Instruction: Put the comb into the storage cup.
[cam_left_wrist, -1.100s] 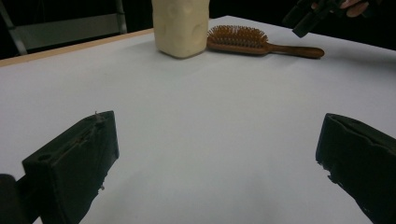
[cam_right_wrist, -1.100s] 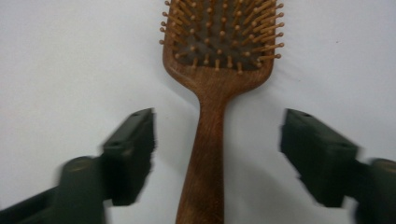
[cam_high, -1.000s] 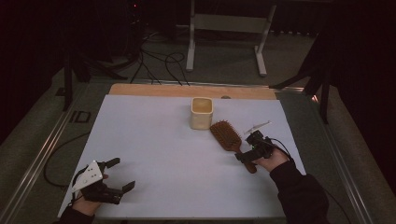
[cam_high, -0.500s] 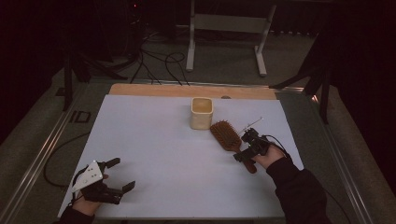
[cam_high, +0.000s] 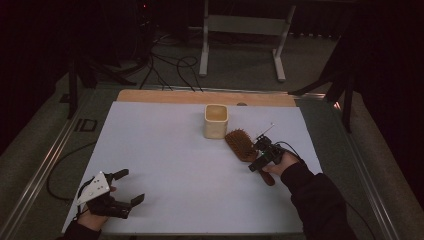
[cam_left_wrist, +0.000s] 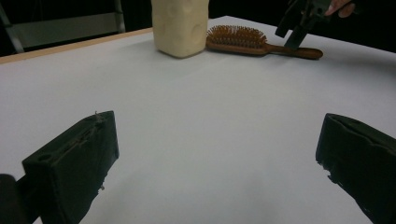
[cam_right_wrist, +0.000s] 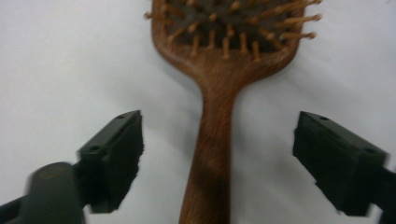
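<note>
The right claw stands wide over the wooden hairbrush, its jaws just closing a little, the handle between them but untouched. The left claw, wide and empty, rests on the desk.

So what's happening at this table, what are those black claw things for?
A person holds a two-jaw gripper in each hand. The right gripper hovers over the handle of a brown wooden paddle hairbrush lying bristles-up on the white table. Its fingers straddle the handle without touching it and have just been closing a little. A cream ceramic cup stands beside the brush head. The left gripper rests open near the table's front left corner.
</note>
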